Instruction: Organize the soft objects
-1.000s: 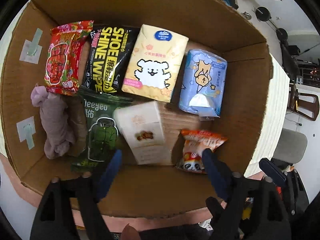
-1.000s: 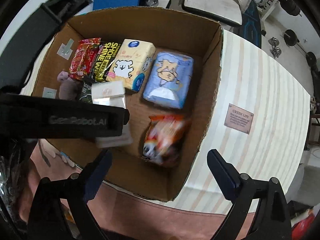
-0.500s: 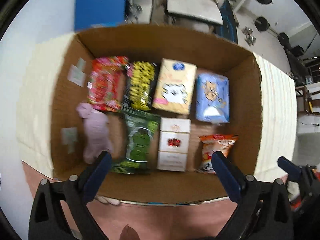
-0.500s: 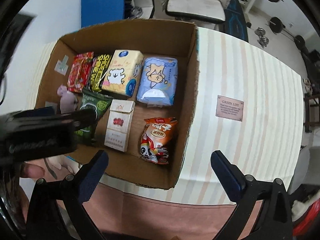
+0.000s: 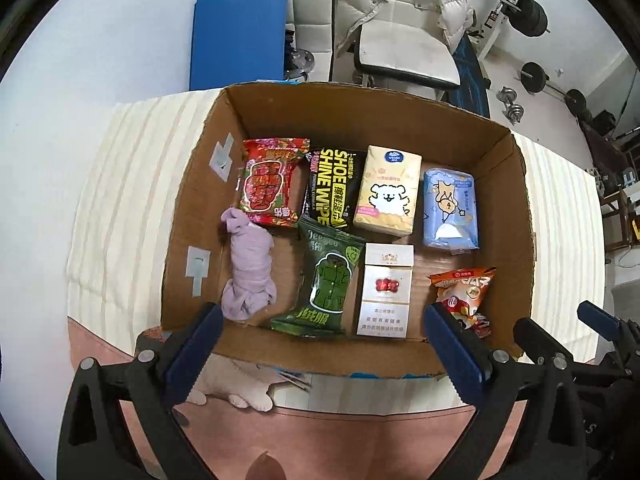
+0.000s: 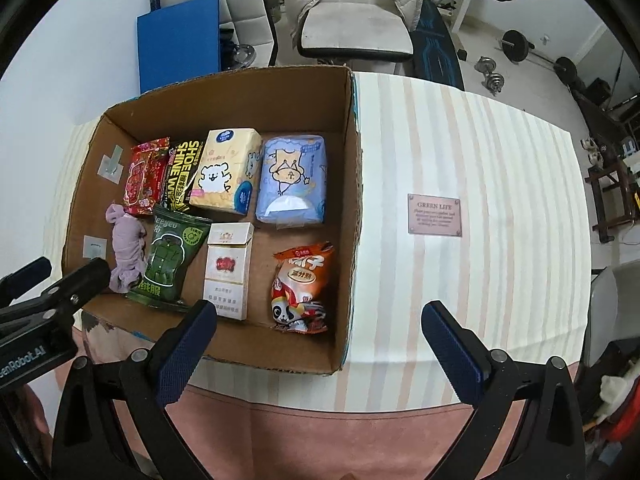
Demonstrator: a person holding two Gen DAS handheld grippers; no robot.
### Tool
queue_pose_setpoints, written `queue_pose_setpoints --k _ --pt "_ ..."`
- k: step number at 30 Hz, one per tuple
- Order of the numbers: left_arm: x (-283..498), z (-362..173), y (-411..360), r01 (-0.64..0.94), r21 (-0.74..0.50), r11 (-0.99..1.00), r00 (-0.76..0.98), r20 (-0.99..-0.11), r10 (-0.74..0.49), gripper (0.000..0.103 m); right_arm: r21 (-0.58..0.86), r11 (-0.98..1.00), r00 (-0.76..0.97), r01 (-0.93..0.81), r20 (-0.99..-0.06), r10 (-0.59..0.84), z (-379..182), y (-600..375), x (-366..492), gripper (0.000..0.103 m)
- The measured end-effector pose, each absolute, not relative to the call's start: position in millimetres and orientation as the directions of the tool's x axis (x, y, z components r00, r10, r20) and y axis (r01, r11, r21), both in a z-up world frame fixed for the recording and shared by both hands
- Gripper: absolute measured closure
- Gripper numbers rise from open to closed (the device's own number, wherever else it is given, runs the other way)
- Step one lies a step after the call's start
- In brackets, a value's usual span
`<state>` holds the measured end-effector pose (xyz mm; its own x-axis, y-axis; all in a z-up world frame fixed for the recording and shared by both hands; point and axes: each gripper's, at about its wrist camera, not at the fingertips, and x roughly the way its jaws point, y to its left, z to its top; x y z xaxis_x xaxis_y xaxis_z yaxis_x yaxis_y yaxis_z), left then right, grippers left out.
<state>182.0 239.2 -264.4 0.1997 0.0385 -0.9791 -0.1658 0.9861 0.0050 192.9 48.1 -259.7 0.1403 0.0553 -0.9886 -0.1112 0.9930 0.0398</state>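
I see a home room doubling as gym | barbell (image 5: 534, 10), dumbbells (image 5: 512, 106), padded chair (image 6: 356, 36), striped tablecloth (image 6: 480, 184)

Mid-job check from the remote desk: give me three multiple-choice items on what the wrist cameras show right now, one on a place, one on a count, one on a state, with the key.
1. Where does the purple cloth bundle lie in the cardboard box?
A. by the left wall, beside the green packet
B. on the blue tissue pack
C. outside on the striped tablecloth

2. How many items lie in the box?
A. five
B. eight
C. eleven

3. What state is the right gripper in?
A. shut on the orange panda snack bag
B. open and holding nothing
C. shut on the white carton

Key: 1 A, the bundle rests against the left wall next to the green packet. 2 B, four lie in the far row and four in the near row. 3 B, its fingers stand wide apart over the box's right edge with nothing between them.
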Motion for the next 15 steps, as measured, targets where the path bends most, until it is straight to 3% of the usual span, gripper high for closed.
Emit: queue_pose_setpoints --k 7,15 --pt "159.8 -212.8 235.4 -0.161 -0.029 0.987 0.295 -0.955 0.020 0.000 0.066 0.992 0.198 -0.105 -0.976 0.086 -229.0 41.3 178.2 0.000" --pt "108.7 -130.5 221.4 -0.142 -0.045 0.989 0.422 -0.906 0.020 0.000 0.100 0.990 0.346 -0.094 -0.930 0.127 -135.5 13.0 125.0 0.000"
